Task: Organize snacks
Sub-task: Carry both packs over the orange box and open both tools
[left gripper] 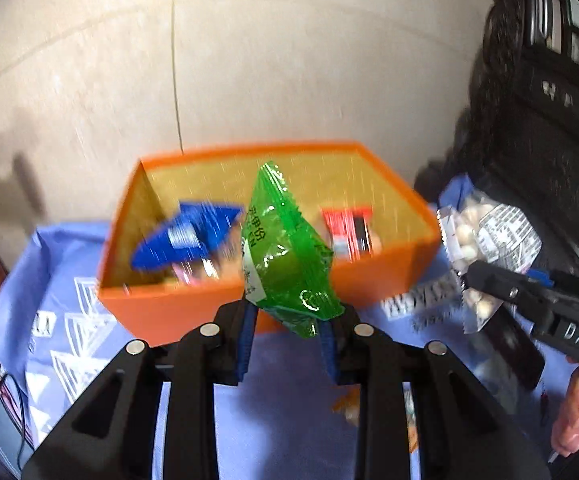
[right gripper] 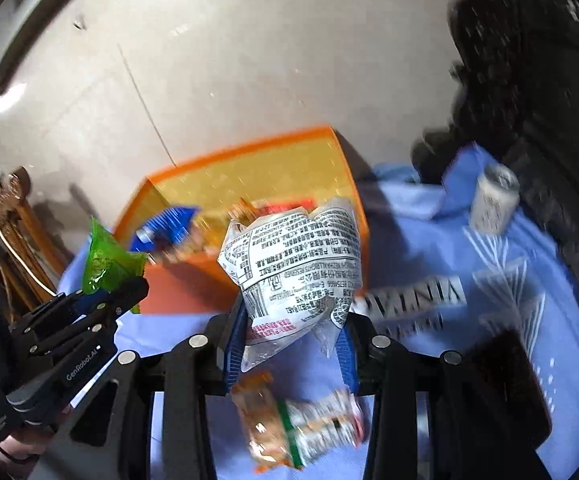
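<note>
My left gripper (left gripper: pixel 287 320) is shut on the lower edge of a green snack packet (left gripper: pixel 285 252), which stands up in front of the orange box (left gripper: pixel 193 304). My right gripper (right gripper: pixel 291 340) is shut on a white printed snack bag (right gripper: pixel 297 268) and holds it above the blue cloth (right gripper: pixel 429 264). In the left wrist view that bag (left gripper: pixel 485 236) hangs at the right in the right gripper (left gripper: pixel 469 276). The right wrist view has the green packet (right gripper: pixel 107 260) at the left in the left gripper (right gripper: pixel 129 284). A blue packet (left gripper: pixel 185 236) and a red packet (left gripper: pixel 349 228) lie in the box.
An orange and green snack pack (right gripper: pixel 289 428) lies on the cloth below the right gripper. A white can (right gripper: pixel 493 200) stands at the back right, and a dark flat object (right gripper: pixel 509 384) lies at the right. Dark furniture (left gripper: pixel 549 120) rises to the right, with a pale floor (left gripper: pixel 249 60) beyond.
</note>
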